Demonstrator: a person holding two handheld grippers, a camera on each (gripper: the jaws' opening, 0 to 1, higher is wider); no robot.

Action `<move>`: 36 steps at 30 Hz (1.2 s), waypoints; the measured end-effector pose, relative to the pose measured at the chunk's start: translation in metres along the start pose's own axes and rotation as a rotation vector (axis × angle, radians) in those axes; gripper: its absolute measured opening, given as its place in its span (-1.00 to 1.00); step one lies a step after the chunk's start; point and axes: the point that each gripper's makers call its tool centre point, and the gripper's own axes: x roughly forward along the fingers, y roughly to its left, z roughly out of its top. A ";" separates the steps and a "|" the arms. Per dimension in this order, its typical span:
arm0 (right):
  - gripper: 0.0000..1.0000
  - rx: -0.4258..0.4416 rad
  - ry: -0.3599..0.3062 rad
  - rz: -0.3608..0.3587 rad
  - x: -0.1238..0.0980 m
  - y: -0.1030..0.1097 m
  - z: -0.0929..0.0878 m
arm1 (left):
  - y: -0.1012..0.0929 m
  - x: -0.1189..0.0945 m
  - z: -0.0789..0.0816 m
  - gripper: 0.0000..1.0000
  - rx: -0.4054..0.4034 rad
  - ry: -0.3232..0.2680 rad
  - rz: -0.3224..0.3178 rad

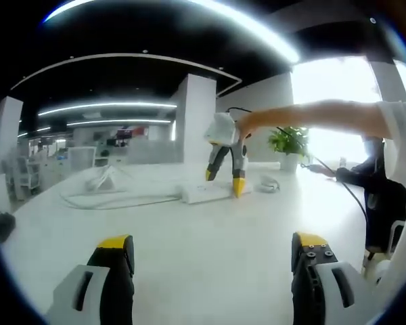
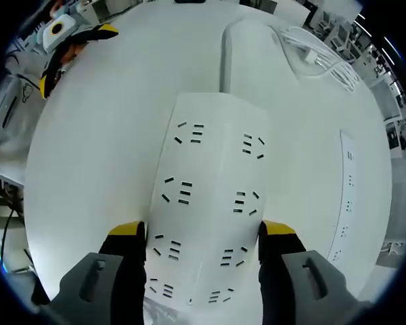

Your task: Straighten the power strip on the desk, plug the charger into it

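A wide white power strip (image 2: 210,183) with several sockets lies on the white desk (image 2: 95,156). My right gripper (image 2: 203,233) straddles its near end, one jaw against each long side. In the left gripper view, that right gripper (image 1: 223,183) points down onto the power strip (image 1: 204,193) across the desk, held by a person's hand. The strip's cord (image 2: 224,51) runs away from it. A white charger (image 2: 312,55) lies beyond with its coiled cable; it is the white charger (image 1: 100,180) at far left. My left gripper (image 1: 213,247) hangs open over bare desk, also visible as the left gripper (image 2: 74,57).
A flat socket bar (image 2: 345,196) sits along the desk's right side. A small white object (image 1: 267,183) lies beside the strip, and a potted plant (image 1: 289,145) stands behind it. A person's arm (image 1: 325,116) reaches in from the right. Bare desk (image 1: 203,257) lies between me and the strip.
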 end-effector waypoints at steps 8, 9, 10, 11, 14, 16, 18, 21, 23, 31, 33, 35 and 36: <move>0.35 0.039 -0.010 -0.008 0.000 0.000 -0.002 | -0.001 0.000 0.001 0.98 0.004 0.010 0.000; 0.37 0.047 -0.013 -0.013 -0.001 -0.001 -0.003 | -0.001 0.000 0.002 0.98 0.005 0.010 0.001; 0.38 0.050 -0.015 -0.016 -0.001 -0.001 -0.003 | -0.001 0.000 0.002 0.98 0.006 0.010 0.002; 0.39 0.076 -0.027 -0.033 -0.002 -0.002 -0.004 | -0.001 0.000 0.002 0.98 0.009 0.010 0.002; 0.37 0.110 -0.035 -0.043 -0.003 -0.003 -0.006 | -0.001 0.000 0.001 0.98 0.007 0.011 0.004; 0.38 0.116 -0.058 -0.053 -0.005 -0.004 -0.004 | -0.002 0.000 0.000 0.98 0.007 0.013 0.003; 0.39 0.141 -0.083 -0.061 -0.006 -0.006 -0.001 | -0.004 0.000 0.000 0.98 0.005 0.011 0.001; 0.45 0.145 -0.123 -0.063 -0.009 -0.005 0.004 | -0.005 -0.001 0.000 0.98 0.009 0.014 0.001; 0.57 0.151 -0.160 -0.072 -0.011 -0.007 0.011 | -0.005 -0.001 0.000 0.98 0.007 0.013 0.000; 0.88 0.168 -0.285 -0.084 -0.020 -0.010 0.032 | -0.009 -0.002 0.001 0.98 0.009 0.012 -0.006; 0.91 0.168 -0.308 -0.092 -0.021 -0.010 0.036 | -0.009 -0.002 0.001 0.98 0.009 0.010 -0.007; 1.00 0.181 -0.346 -0.095 -0.020 -0.009 0.042 | -0.009 -0.003 0.002 0.98 0.009 0.008 -0.008; 0.99 0.178 -0.349 -0.096 -0.019 -0.008 0.042 | -0.009 -0.003 0.002 0.98 0.009 0.009 -0.007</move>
